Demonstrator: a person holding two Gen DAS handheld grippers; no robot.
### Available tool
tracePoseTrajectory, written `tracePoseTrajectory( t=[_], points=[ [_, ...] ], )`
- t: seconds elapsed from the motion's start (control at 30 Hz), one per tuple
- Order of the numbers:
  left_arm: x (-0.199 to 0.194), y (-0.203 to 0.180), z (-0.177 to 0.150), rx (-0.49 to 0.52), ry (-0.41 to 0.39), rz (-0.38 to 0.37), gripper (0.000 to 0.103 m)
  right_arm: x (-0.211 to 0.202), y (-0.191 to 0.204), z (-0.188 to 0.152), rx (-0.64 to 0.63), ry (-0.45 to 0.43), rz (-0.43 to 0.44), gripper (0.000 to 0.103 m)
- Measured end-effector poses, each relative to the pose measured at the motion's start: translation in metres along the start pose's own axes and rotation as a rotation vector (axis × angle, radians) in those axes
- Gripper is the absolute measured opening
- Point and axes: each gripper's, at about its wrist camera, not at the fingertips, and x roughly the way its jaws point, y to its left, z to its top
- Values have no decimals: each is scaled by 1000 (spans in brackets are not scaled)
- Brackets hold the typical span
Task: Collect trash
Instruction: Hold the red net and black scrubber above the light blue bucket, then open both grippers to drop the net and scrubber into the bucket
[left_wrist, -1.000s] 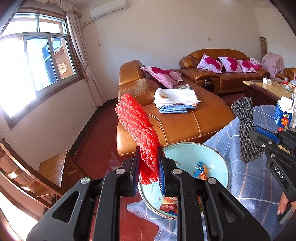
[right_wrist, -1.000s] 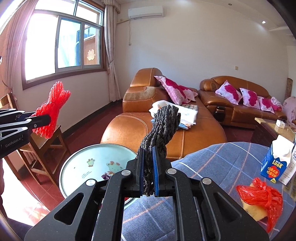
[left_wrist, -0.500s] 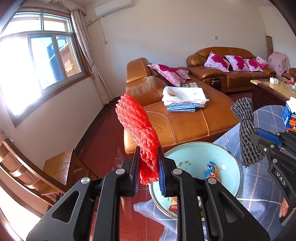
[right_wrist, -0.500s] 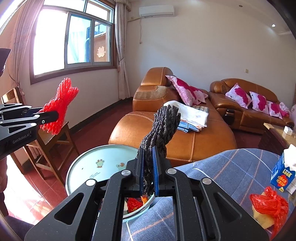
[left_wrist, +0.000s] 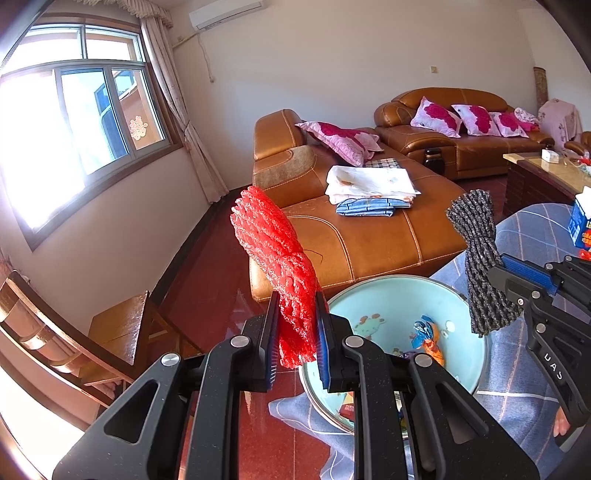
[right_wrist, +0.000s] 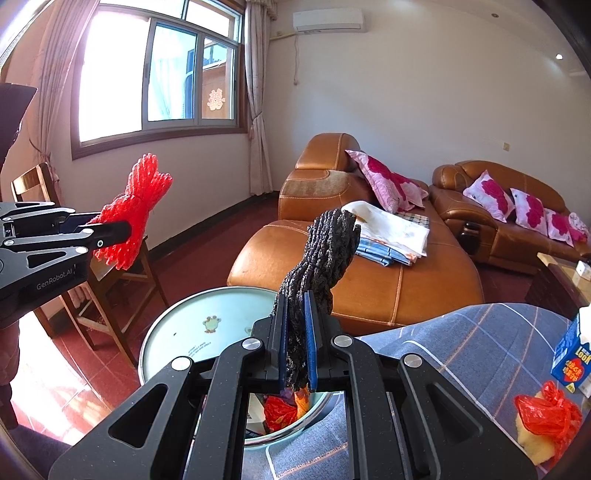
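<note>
Red foam netting (left_wrist: 275, 266), bunched into a roll, is clamped between the jaws of the left gripper (left_wrist: 295, 345), which are closed tight on its lower end; the upper end stands up and leans to the left. Black-grey foam netting (right_wrist: 319, 273) is pinched the same way by the right gripper (right_wrist: 295, 347), jaws nearly together, the roll rising and tilting right. Both pieces are held above the pale blue basin (left_wrist: 373, 306), which sits at the edge of the counter (right_wrist: 480, 343) covered with a blue checked cloth. Inside the basin a printed frog motif is seen on the bottom, and loose wrappers are noted: a blue-orange crumpled wrapper (left_wrist: 424, 334), a red crumpled piece (right_wrist: 279, 411), a small red packet partly hidden by the left gripper. On the counter, well to the right of the basin, a red plastic bag (right_wrist: 546, 415) over something yellow and a blue carton (right_wrist: 572, 354) are recorded. Orange leather sofa (left_wrist: 369, 240) behind, folded cloths on it.
</note>
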Motion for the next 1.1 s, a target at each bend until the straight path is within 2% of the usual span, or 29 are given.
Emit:
tracePoseTrajectory(
  t=[0.5, 1.1],
  points=[
    [4, -2, -5, 25, 15, 2, 17, 5, 3, -7, 2, 0, 13, 10],
    [5, -2, -5, 29, 5, -49, 18, 8, 3, -9, 11, 8, 10, 10]
  ],
)
